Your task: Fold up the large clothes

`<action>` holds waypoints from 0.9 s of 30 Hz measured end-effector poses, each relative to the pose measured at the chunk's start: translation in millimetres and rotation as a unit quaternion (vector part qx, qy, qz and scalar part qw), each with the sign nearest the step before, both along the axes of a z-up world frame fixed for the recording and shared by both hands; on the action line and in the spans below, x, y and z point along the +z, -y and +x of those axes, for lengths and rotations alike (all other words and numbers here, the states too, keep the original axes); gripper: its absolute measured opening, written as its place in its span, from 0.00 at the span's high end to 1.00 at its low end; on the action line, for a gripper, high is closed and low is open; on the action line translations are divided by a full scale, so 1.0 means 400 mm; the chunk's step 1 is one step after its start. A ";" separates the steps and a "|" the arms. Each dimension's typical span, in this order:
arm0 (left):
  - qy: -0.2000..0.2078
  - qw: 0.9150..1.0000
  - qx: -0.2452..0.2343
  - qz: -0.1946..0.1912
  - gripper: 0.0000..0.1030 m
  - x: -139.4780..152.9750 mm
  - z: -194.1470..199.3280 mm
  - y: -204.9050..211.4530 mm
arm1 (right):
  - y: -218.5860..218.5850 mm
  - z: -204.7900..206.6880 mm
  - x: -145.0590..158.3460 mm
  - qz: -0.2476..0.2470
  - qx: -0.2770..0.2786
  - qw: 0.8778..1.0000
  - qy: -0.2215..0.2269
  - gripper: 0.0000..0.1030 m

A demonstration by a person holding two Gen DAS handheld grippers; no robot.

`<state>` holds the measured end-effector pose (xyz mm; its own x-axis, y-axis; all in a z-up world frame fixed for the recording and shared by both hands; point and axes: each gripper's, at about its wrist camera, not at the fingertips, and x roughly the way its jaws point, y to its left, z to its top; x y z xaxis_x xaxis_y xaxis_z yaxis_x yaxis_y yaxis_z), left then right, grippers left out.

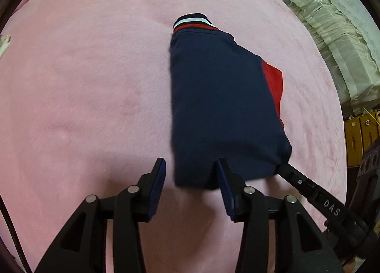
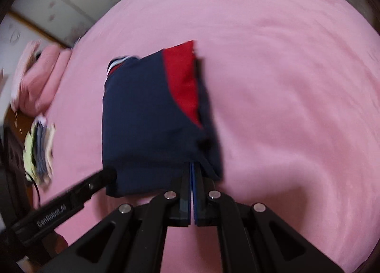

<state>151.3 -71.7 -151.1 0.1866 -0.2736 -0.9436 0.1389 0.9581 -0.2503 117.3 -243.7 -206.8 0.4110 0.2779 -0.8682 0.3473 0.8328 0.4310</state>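
A folded navy garment [image 1: 220, 106] with a red panel [image 1: 274, 83] and a striped collar [image 1: 193, 22] lies on the pink bedspread [image 1: 83, 83]. My left gripper [image 1: 190, 166] is open at the garment's near left corner. The cloth edge lies between its blue pads [image 1: 158, 185] without being pressed. In the right wrist view the same navy garment [image 2: 147, 118] shows its red panel [image 2: 184, 80]. My right gripper [image 2: 192, 166] is shut, pinching the garment's near right edge. Its black arm [image 1: 308, 187] enters the left view, and the left gripper's finger [image 2: 95, 180] reaches the near left corner.
Cream lace bedding [image 1: 332, 35] is piled beyond the bed's right side, with yellow boxes [image 1: 358, 135] below it. A pink pillow [image 2: 35, 78] and a small stack of folded cloths [image 2: 40, 152] sit at the bed's left edge. Pink spread [image 2: 296, 106] extends right of the garment.
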 end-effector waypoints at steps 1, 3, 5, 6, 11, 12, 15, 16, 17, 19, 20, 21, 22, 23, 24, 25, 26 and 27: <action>-0.005 1.000 -0.001 0.008 0.54 0.009 -0.009 -0.002 | 0.002 -0.005 0.000 0.004 -0.001 1.000 -0.008 0.99; -0.009 1.000 0.001 0.030 0.51 0.021 -0.019 -0.004 | -0.002 -0.015 0.003 0.004 0.014 0.999 -0.032 0.99; -0.020 0.998 0.006 0.057 0.42 0.039 -0.029 -0.006 | -0.019 -0.018 0.016 0.007 0.035 0.998 -0.049 0.99; -0.027 0.997 0.008 0.066 0.40 0.048 -0.035 -0.008 | -0.029 -0.022 0.022 0.007 0.045 0.998 -0.054 0.99; -0.040 0.994 0.011 0.105 0.28 0.095 -0.064 -0.013 | -0.086 -0.033 0.077 -0.032 0.079 0.994 -0.074 0.64; -0.031 0.993 0.010 0.116 0.22 0.106 -0.067 -0.011 | -0.089 -0.034 0.092 -0.037 0.081 0.993 -0.073 0.61; -0.016 0.992 0.005 0.125 0.14 0.130 -0.066 -0.006 | -0.084 -0.030 0.129 -0.047 0.078 0.993 -0.073 0.46; -0.015 0.993 0.002 0.121 0.13 0.134 -0.064 -0.004 | -0.081 -0.030 0.140 -0.050 0.075 0.993 -0.071 0.41; -0.015 0.993 0.000 0.119 0.13 0.140 -0.064 -0.001 | -0.078 -0.029 0.149 -0.053 0.072 0.994 -0.068 0.40; -0.013 0.993 -0.004 0.117 0.13 0.146 -0.057 0.005 | -0.073 -0.027 0.162 -0.057 0.074 0.994 -0.063 0.39; -0.010 0.993 -0.006 0.118 0.13 0.149 -0.052 0.010 | -0.070 -0.026 0.166 -0.059 0.073 0.994 -0.062 0.38; -0.007 0.993 -0.008 0.119 0.13 0.150 -0.051 0.014 | -0.068 -0.025 0.171 -0.061 0.072 0.994 -0.061 0.38; -0.002 0.992 -0.010 0.122 0.13 0.154 -0.051 0.017 | -0.067 -0.023 0.174 -0.062 0.070 0.994 -0.059 0.35; 0.001 0.992 -0.011 0.124 0.13 0.156 -0.049 0.023 | -0.064 -0.021 0.178 -0.062 0.068 0.994 -0.058 0.33; 0.003 0.992 -0.011 0.126 0.13 0.157 -0.047 0.027 | -0.064 -0.020 0.181 -0.061 0.066 0.994 -0.058 0.32; 0.004 0.992 -0.012 0.127 0.13 0.158 -0.046 0.031 | -0.063 -0.018 0.183 -0.061 0.064 0.994 -0.058 0.32; 0.005 0.992 -0.013 0.128 0.12 0.160 -0.045 0.035 | -0.061 -0.017 0.185 -0.060 0.061 0.995 -0.058 0.32; 0.007 0.992 -0.013 0.129 0.12 0.163 -0.043 0.037 | -0.058 -0.017 0.187 -0.060 0.057 0.995 -0.059 0.32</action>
